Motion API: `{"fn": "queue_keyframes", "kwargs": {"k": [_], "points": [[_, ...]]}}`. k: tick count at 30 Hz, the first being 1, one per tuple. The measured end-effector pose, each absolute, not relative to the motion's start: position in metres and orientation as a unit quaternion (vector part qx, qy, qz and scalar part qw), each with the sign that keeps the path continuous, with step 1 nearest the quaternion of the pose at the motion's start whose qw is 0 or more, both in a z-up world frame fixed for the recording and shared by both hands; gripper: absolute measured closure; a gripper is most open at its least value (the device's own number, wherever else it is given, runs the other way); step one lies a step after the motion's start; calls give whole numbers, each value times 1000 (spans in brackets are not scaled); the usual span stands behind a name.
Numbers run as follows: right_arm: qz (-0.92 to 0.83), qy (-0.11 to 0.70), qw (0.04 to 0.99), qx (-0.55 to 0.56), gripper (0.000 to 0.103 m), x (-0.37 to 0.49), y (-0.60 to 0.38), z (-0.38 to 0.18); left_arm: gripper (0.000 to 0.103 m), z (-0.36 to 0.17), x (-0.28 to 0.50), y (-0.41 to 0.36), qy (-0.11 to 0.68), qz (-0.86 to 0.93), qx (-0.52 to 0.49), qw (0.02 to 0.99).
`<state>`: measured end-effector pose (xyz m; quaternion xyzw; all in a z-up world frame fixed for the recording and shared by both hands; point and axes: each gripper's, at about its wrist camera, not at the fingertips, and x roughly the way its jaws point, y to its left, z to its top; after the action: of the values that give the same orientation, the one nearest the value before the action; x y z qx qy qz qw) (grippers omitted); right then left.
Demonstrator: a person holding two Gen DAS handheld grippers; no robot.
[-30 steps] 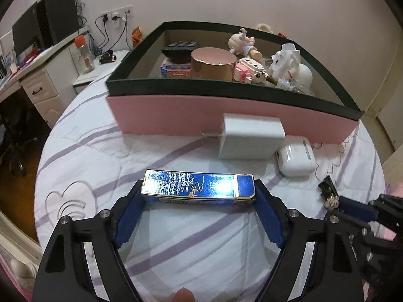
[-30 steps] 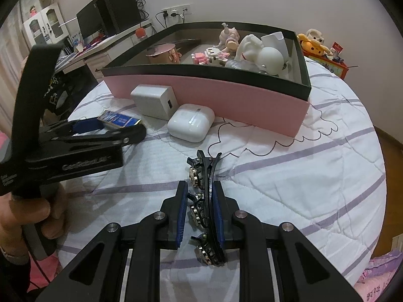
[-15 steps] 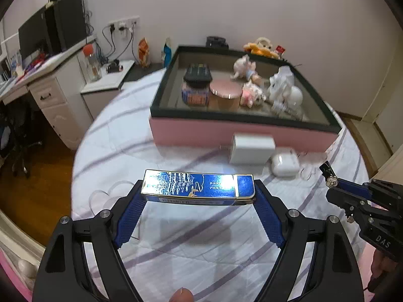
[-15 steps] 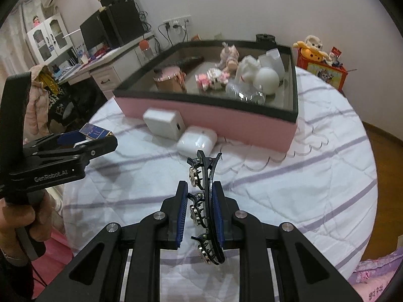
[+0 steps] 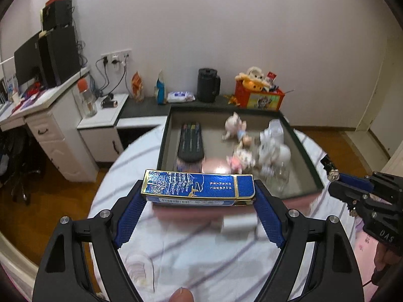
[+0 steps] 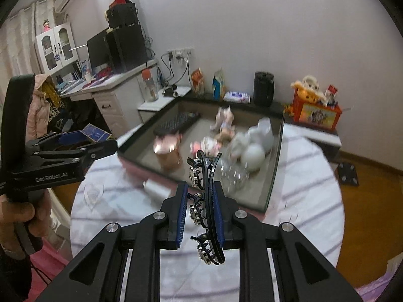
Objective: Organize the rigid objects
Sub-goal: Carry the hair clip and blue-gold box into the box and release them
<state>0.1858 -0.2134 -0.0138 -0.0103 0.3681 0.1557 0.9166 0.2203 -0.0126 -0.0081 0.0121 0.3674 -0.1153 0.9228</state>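
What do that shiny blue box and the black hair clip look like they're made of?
The blue box, clamped in the left gripper, looks like glossy printed card with metallic foil: gold edging and sharp glints, though thin tin is possible. The hair clip, pinched in the right gripper, seems to be glossy black plastic or coated metal, set with small sparkling stones, likely rhinestones.

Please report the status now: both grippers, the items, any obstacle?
Left hand-held gripper shut on blue box. Right hand-held gripper shut on hair clip. Both above bed, short of tray; nothing between.
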Motion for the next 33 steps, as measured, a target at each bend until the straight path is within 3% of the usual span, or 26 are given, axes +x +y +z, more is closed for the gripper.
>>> {"fn": "queue_keyframes", "kwargs": {"k": [9,27,33], "points": [[166,366,915,-25,83,238,-199,-3,20,-3,299,-36,375,-121,19,919],[157,437,885,-35,83,342,-188,-63,19,-80,425,-86,484,-126,62,864],[150,441,884,-34,83,345,-188,-70,4,-82,420,-97,471,-114,93,870]]}}
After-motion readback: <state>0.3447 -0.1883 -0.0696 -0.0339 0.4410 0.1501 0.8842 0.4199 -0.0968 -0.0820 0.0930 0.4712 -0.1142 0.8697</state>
